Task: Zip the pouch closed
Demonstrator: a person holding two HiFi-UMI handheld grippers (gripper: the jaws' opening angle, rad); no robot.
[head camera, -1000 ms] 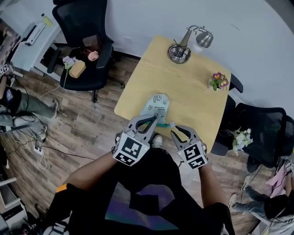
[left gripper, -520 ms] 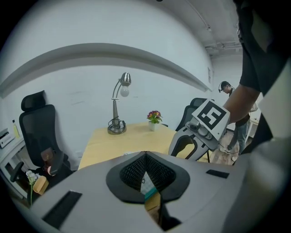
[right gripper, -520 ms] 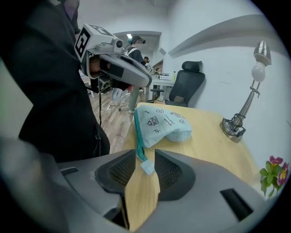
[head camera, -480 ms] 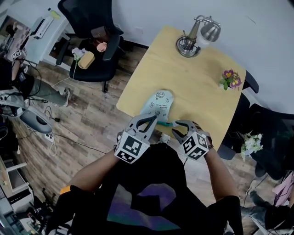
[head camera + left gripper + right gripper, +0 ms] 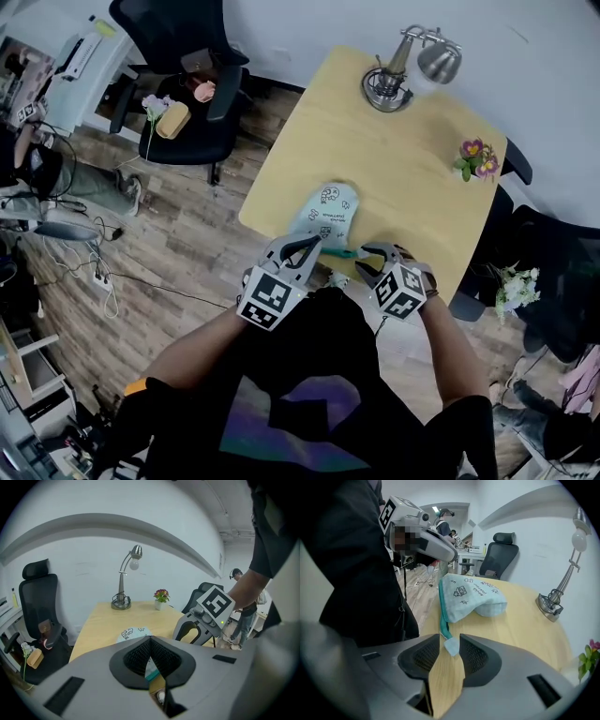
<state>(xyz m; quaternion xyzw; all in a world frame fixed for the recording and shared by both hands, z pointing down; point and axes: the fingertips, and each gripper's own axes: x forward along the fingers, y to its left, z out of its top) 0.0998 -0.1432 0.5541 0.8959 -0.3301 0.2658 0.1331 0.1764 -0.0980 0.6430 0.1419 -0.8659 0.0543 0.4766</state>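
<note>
Fabric pouch (image 5: pixel 323 214), pale blue, printed and round-ended, lay at the near edge of the smooth wooden worktop (image 5: pixel 403 178). The left gripper (image 5: pixel 314 247) pinched its near end between ribbed pads; the right gripper (image 5: pixel 367 263) stood open around the zipper's small cloth tab (image 5: pixel 451 645).

In the head view the left gripper (image 5: pixel 315 247) covers the near end of the pouch (image 5: pixel 328 211). In its own view its body hides all but a sliver of cloth and teal band behind the closed jaws (whether they pinch it cannot be told). The pouch's print is too small to read, and the right gripper view's edge clips the lamp (image 5: pixel 547 605) and the flowers (image 5: pixel 591 654).
</note>
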